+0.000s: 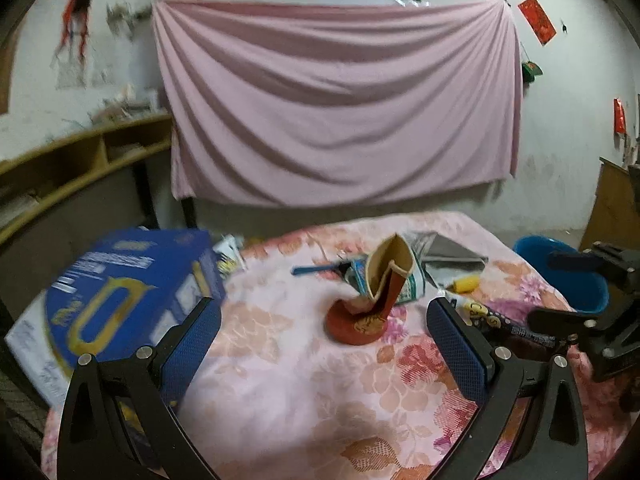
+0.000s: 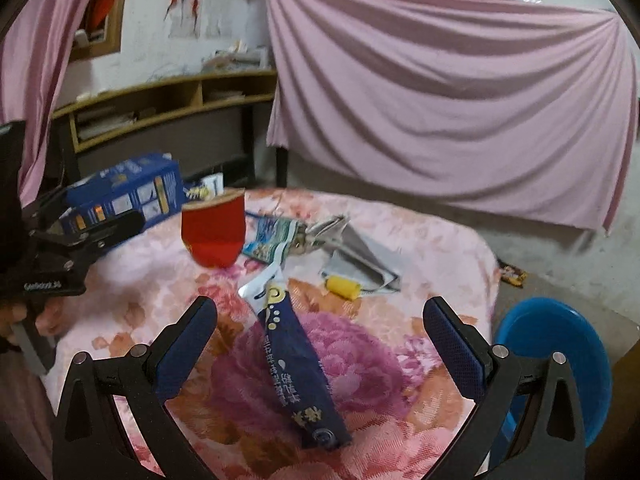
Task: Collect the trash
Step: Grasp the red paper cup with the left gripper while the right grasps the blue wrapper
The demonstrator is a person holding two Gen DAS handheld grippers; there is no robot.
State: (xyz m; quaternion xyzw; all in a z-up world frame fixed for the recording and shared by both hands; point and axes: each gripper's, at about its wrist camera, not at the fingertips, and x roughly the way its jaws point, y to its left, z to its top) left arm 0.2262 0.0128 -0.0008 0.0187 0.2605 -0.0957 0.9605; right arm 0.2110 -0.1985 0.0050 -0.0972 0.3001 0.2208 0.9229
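Observation:
Trash lies on a table with a pink floral cloth (image 1: 280, 380) (image 2: 440, 248). A crushed red paper cup (image 1: 366, 308) (image 2: 214, 232) lies ahead of my open, empty left gripper (image 1: 324, 332). A long dark blue wrapper (image 2: 298, 364) (image 1: 508, 326) lies between the fingers of my open, empty right gripper (image 2: 320, 328). Farther back are a teal snack packet (image 2: 272, 240) (image 1: 408, 284), grey folded paper (image 2: 360, 256) (image 1: 448, 250) and a small yellow piece (image 2: 342, 286) (image 1: 464, 284). A blue stick (image 1: 316, 269) lies behind the cup.
A large blue carton (image 1: 120, 300) (image 2: 128, 192) stands at the table's left edge. A blue bin (image 2: 556, 360) (image 1: 568, 276) sits on the floor right of the table. A pink sheet (image 1: 336, 100) hangs behind. Wooden shelves (image 2: 160, 100) stand at left.

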